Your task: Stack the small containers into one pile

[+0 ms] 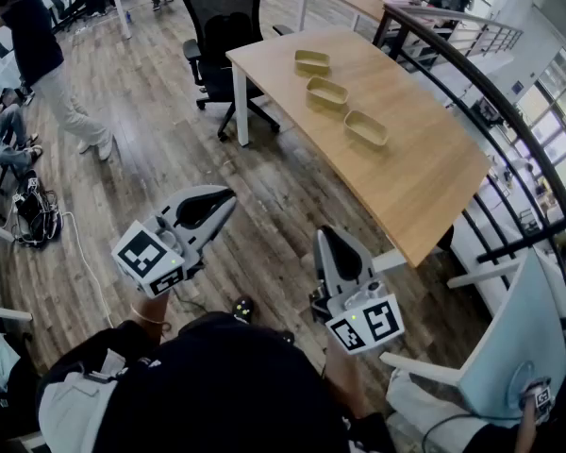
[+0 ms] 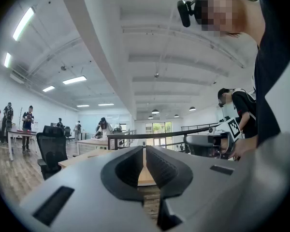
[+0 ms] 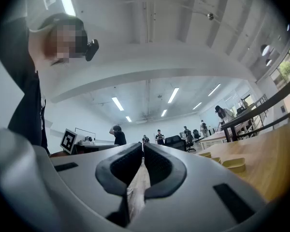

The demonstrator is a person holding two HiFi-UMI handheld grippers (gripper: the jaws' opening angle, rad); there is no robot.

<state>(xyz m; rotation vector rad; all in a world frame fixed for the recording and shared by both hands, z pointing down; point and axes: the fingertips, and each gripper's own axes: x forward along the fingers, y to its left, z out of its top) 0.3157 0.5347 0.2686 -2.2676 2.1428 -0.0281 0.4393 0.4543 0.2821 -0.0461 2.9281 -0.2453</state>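
Note:
Three small tan containers lie apart in a row on the wooden table (image 1: 415, 182): the far one (image 1: 312, 61), the middle one (image 1: 327, 92) and the near one (image 1: 366, 128). In the right gripper view they show at the right, the nearest container (image 3: 236, 164) in front. Both grippers are held over the floor, well short of the table. My left gripper (image 1: 228, 196) is shut with nothing between its jaws, as the left gripper view (image 2: 144, 150) confirms. My right gripper (image 1: 326, 233) is also shut and empty, its tips (image 3: 143, 146) pointing past the table's left side.
A black office chair (image 1: 224, 17) stands at the table's far end. A dark railing (image 1: 509, 130) runs along the table's right side. A white chair (image 1: 509, 347) is at the lower right. A person (image 1: 47, 64) stands on the wood floor at the far left, near cables (image 1: 38, 217).

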